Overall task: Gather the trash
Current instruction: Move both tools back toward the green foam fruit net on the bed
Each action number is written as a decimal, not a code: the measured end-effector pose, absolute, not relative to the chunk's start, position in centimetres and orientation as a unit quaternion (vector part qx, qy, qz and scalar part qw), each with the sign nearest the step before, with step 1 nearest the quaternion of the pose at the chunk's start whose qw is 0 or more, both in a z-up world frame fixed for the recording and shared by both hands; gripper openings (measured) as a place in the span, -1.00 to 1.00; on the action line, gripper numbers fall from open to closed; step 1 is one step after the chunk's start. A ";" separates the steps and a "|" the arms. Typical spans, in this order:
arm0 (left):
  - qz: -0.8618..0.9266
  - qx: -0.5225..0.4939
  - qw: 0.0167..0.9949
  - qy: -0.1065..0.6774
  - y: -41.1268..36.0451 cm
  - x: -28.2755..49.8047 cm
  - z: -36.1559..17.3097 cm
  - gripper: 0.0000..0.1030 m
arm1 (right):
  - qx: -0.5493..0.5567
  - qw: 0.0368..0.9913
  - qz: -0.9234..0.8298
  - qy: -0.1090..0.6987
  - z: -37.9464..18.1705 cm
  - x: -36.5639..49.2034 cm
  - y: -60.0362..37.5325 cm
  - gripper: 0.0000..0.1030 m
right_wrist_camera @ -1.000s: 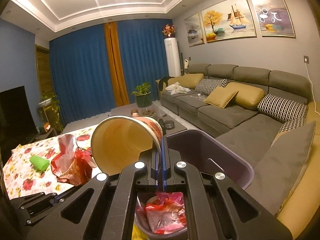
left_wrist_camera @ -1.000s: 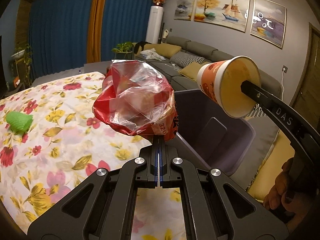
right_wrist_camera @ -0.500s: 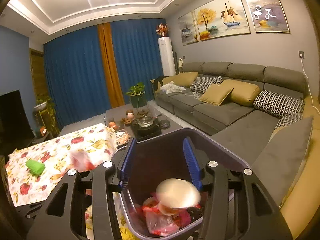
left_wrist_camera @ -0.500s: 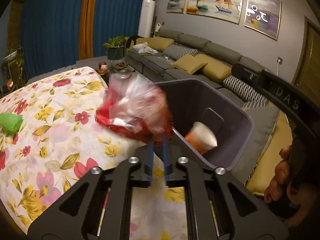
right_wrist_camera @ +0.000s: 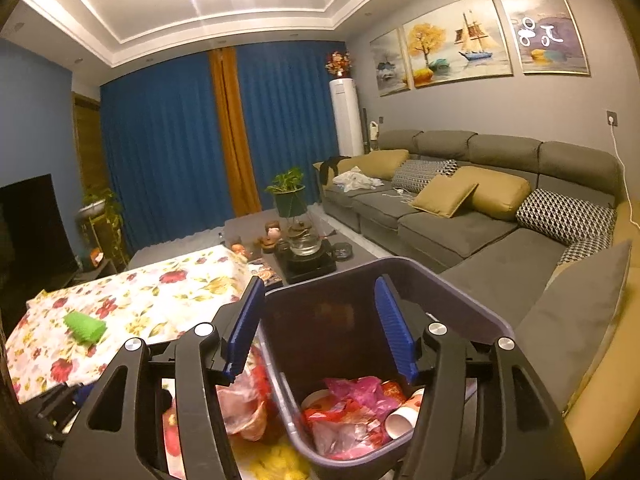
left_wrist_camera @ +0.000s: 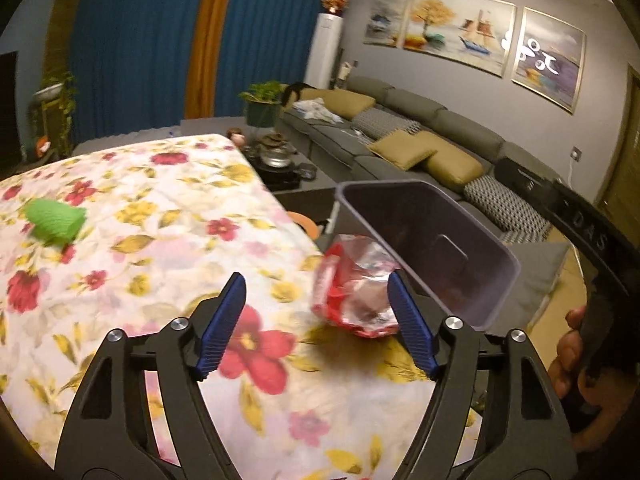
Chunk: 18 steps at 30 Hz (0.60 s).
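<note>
A dark purple trash bin [left_wrist_camera: 496, 256] stands at the right edge of the flowered table [left_wrist_camera: 140, 248]. My left gripper [left_wrist_camera: 316, 320] is open; a crumpled red and clear plastic bag [left_wrist_camera: 354, 292] lies loose between its fingers, beside the bin on the tablecloth. My right gripper [right_wrist_camera: 320, 324] is open and empty above the bin [right_wrist_camera: 472, 304], which holds a paper cup [right_wrist_camera: 402, 414], pink and red wrappers [right_wrist_camera: 352, 396]. The bag also shows left of the bin in the right wrist view [right_wrist_camera: 244, 404]. A green crumpled piece [left_wrist_camera: 54, 220] lies far left on the table, also in the right wrist view [right_wrist_camera: 85, 326].
A grey sofa [right_wrist_camera: 460, 216] with yellow cushions runs along the right wall. A low tea table [right_wrist_camera: 304, 256] with a glass kettle stands beyond the table. A potted plant [right_wrist_camera: 288, 192] and blue curtains are at the back. A television [right_wrist_camera: 32, 232] is on the left.
The right gripper opened and the paper cup dropped into the bin. The left gripper opened and let go of the plastic bag, which now sits on the table beside the bin.
</note>
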<state>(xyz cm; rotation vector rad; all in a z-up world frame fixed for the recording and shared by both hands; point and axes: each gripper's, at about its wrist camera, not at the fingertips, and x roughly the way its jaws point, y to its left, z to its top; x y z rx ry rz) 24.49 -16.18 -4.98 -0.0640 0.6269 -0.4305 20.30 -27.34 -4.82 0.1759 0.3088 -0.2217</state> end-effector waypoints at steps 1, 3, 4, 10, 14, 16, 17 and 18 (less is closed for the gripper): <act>-0.204 -0.033 0.931 0.303 -15.8 24.4 -4.9 0.45 | 0.084 0.979 -0.106 0.153 -4.8 20.3 -26.9 0.16; -0.191 -0.037 0.934 0.298 -15.0 24.4 -4.6 0.48 | 0.080 0.980 -0.101 0.153 -4.7 20.3 -26.1 0.17; -0.187 -0.040 0.936 0.297 -14.5 24.4 -4.5 0.48 | 0.078 0.980 -0.097 0.153 -4.7 20.4 -25.7 0.17; -0.161 -0.053 0.943 0.288 -11.7 24.2 -4.1 0.49 | 0.067 0.983 -0.080 0.151 -4.3 20.9 -23.7 0.18; -0.146 -0.060 0.945 0.286 -10.1 24.3 -3.7 0.49 | 0.060 0.985 -0.071 0.149 -4.0 21.4 -22.3 0.18; -0.139 -0.063 0.947 0.283 -9.2 24.3 -3.6 0.49 | 0.058 0.985 -0.066 0.148 -3.8 21.7 -21.6 0.19; -0.134 -0.064 0.948 0.281 -8.7 24.4 -3.5 0.49 | 0.058 0.985 -0.064 0.147 -3.8 21.9 -21.4 0.19; -0.130 -0.065 0.949 0.279 -8.3 24.5 -3.4 0.49 | 0.058 0.986 -0.061 0.147 -3.8 22.0 -21.1 0.20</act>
